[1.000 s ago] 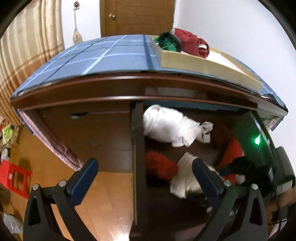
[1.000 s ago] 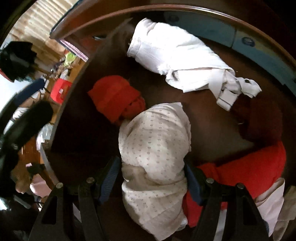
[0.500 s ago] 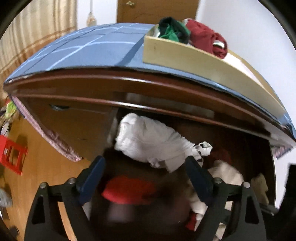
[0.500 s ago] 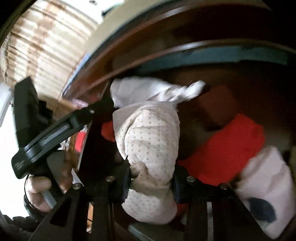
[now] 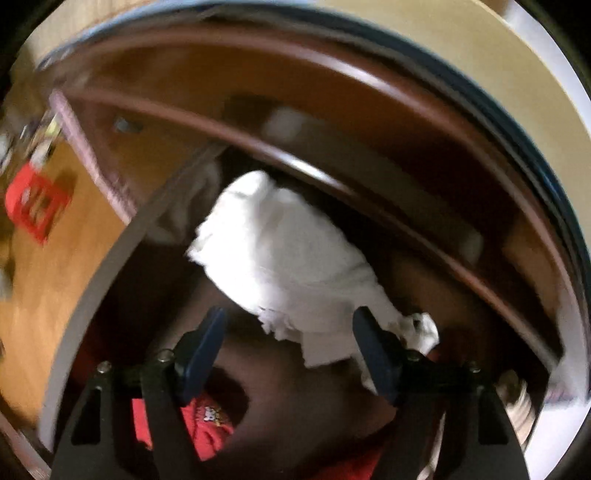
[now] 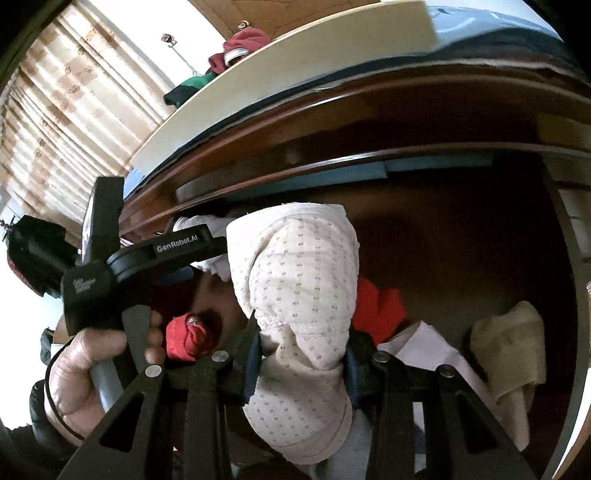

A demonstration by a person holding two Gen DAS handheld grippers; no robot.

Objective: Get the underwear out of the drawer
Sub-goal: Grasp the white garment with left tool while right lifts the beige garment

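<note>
Right tongs (image 6: 301, 363): clamped on dotted underwear (image 6: 299, 295)
Left tongs (image 5: 291, 350): apart over white garment (image 5: 288, 258)
Handling: soft, light, likely sags; grip bunched middle

Striped beige curtains (image 6: 74, 110) hang beside a wooden door (image 6: 295, 14), above an orange-brown wooden floor (image 5: 55, 258).

My right tongs (image 6: 301, 363) pinch the dotted cream underwear (image 6: 299, 295), bunched upright at frame centre above the open drawer (image 6: 565, 236).
</note>
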